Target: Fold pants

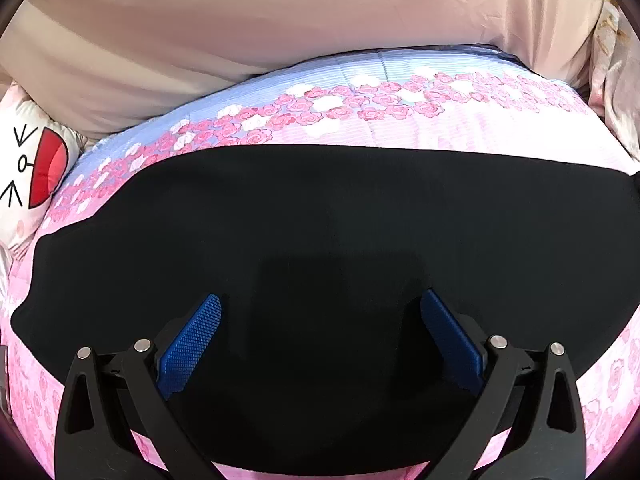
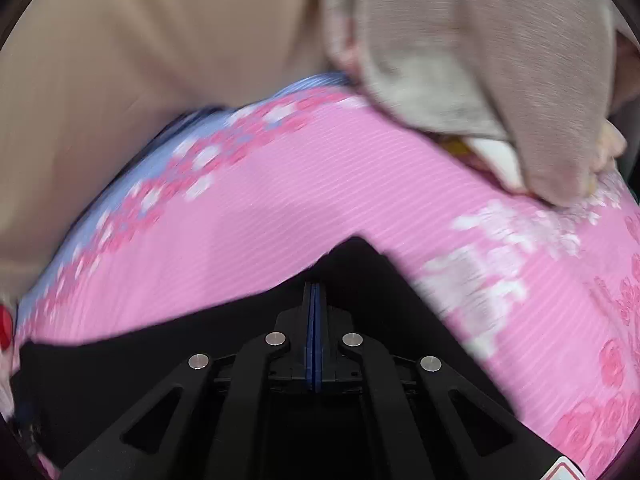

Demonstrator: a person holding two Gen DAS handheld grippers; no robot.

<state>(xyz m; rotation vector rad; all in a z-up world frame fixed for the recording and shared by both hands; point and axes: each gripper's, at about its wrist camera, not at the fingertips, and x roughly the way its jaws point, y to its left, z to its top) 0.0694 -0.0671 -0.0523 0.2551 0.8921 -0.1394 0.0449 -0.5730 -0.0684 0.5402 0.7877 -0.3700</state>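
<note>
Pressing together, the right gripper's (image 2: 315, 300) blue fingers (image 2: 310, 340) meet with no gap near a peaked corner of the black pants (image 2: 120, 380); whether cloth is pinched between them I cannot tell, since the view is blurred. The left gripper (image 1: 320, 312) hangs over the pants (image 1: 320, 220) with its blue fingers (image 1: 192, 332) spread wide apart and nothing between them. The pants lie flat across a pink rose-printed quilt (image 1: 400, 128) on the bed. Farther off is beige bedding (image 1: 240, 32), and at the left a white cartoon pillow (image 1: 36, 168).
</note>
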